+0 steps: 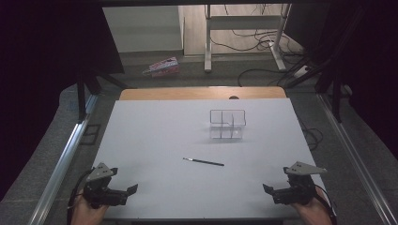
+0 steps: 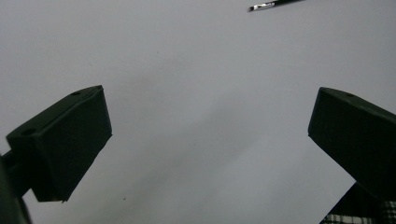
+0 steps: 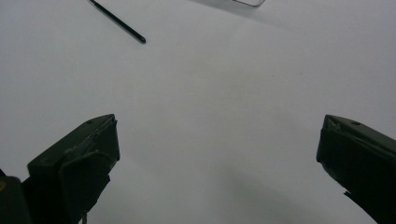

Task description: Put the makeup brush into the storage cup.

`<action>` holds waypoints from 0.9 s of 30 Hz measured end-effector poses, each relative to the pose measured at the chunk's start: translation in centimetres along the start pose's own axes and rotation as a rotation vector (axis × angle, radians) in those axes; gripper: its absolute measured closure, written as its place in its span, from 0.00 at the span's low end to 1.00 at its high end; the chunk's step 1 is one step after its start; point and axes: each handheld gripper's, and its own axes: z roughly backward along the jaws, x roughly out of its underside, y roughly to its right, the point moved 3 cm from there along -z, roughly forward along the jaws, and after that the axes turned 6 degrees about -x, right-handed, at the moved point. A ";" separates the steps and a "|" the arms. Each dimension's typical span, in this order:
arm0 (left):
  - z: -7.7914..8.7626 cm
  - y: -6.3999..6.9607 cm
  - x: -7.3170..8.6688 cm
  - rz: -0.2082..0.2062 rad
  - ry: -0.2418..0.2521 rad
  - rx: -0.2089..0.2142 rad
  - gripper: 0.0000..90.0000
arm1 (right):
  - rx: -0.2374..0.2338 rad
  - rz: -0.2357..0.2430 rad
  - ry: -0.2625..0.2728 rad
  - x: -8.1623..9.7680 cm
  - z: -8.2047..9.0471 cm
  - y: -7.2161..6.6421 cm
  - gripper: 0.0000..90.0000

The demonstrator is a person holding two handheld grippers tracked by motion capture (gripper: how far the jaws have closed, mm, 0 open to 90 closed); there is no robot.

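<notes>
Clear acrylic organizer stands mid-tabletop, probably awaiting the black pen lying before it; I rest both claws, left and right, released, flanking.

So it's a plain white table with a strip of bare wood showing along the far edge. Sitting on it: a thin black pen lying flat near the middle, and just beyond it a small clear divided organizer, standing upright, apart from the pen.
</notes>
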 end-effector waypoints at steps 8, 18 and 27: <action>0.1 0.2 0.2 -0.015 0.024 -0.013 0.00 | 0.006 0.060 -0.029 0.0 -0.4 -0.2 0.00; 0.0 0.6 0.0 -0.067 0.039 -0.022 0.00 | 0.002 0.079 -0.042 0.1 -0.6 -0.2 0.00; 0.0 0.3 0.1 -0.047 0.039 -0.029 0.00 | 0.024 0.090 -0.047 -0.2 -0.3 0.1 0.00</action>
